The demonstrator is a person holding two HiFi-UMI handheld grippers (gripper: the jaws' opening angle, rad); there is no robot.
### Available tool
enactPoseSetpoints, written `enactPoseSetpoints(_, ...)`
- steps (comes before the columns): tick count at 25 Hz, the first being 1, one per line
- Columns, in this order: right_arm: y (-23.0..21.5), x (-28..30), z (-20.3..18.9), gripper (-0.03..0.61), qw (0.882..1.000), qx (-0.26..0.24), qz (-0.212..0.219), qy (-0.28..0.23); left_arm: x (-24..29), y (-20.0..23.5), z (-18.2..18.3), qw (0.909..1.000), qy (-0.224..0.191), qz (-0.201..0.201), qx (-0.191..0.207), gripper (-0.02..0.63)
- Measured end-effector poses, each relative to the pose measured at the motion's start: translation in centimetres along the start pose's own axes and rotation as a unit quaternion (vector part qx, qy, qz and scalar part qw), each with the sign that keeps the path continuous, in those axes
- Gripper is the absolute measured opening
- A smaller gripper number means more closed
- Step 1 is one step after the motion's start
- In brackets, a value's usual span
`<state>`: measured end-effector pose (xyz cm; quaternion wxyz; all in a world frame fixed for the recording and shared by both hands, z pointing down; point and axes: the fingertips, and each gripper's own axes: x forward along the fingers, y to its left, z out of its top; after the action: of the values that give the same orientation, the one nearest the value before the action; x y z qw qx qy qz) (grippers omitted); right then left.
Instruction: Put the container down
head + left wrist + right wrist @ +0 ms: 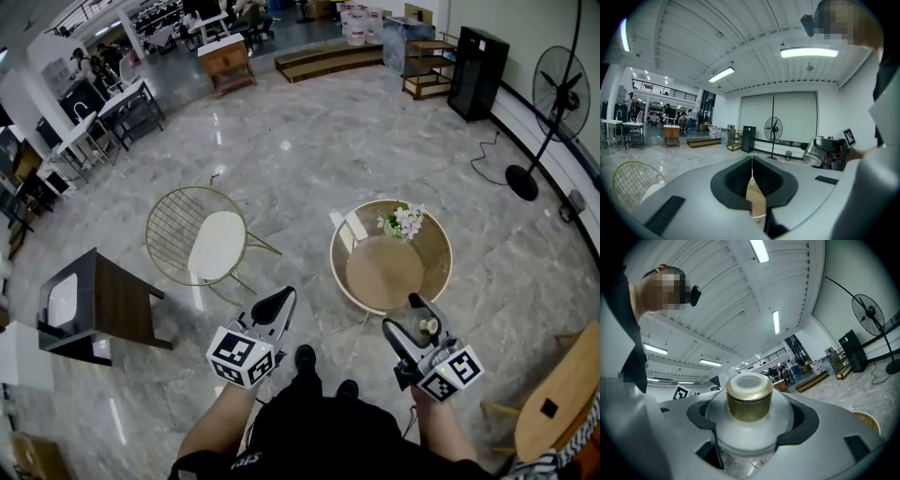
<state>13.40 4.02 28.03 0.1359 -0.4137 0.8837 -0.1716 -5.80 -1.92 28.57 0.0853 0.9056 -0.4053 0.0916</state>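
Note:
The container [748,401] is a small frosted glass jar with a gold collar and a pale top. My right gripper [749,430] is shut on its rounded body and holds it up in the air. In the head view the right gripper [419,322] hovers just in front of the near rim of the round gold-rimmed table [349,281], with the container [429,325] between its jaws. My left gripper [279,302] hangs level with it to the left, shut and empty, its jaws pressed together [751,172]. The left gripper view also catches the right gripper [833,149] with the container [814,153].
A vase of white flowers [404,221] stands at the round table's far edge. A gold wire chair [201,235] sits to the left, a dark side table [105,302] further left, a wooden table [560,395] at lower right. A floor fan [557,97] stands by the right wall.

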Motion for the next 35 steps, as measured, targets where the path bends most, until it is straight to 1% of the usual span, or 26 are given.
enactPoseSetpoints(5, -2.3, 3.0, 0.2, 0.348, 1.000, -0.002, -0.013, 0.003, 3.4, 2.9, 0.4, 0.9999, -0.005, -0.012, -0.005, 0.017)
enactPoseSetpoints(9, -4.5, 6.5, 0.5, 0.348, 1.000, -0.011, -0.028, 0.006, 6.5, 6.6, 1.1, 0.9995, -0.018, -0.023, -0.007, 0.017)
enactPoseSetpoints(14, -7.1, 13.4, 0.9, 0.348, 0.998, -0.030, -0.059, 0.004, 10.6, 13.3, 2.2, 0.9988, -0.026, -0.040, 0.003, 0.017)
enactPoseSetpoints(20, -8.7, 22.6, 1.7, 0.348, 0.995, -0.048, -0.085, 0.013, 14.4, 22.1, 3.6, 0.9975, -0.022, -0.067, 0.001, 0.017)
enactPoseSetpoints(25, -10.1, 28.1, 1.4, 0.348, 0.993, -0.054, -0.103, 0.018, 16.7, 27.4, 4.3, 0.9965, -0.022, -0.080, 0.002, 0.017)
enactPoseSetpoints(30, -11.6, 31.2, 0.6, 0.348, 0.991, -0.051, -0.120, 0.025, 19.2, 30.2, 4.3, 0.9953, -0.015, -0.096, 0.008, 0.017)
enactPoseSetpoints(35, -14.3, 31.7, 0.1, 0.348, 0.989, -0.044, -0.136, 0.034, 22.3, 29.8, 3.7, 0.9935, -0.002, -0.114, 0.008, 0.017)
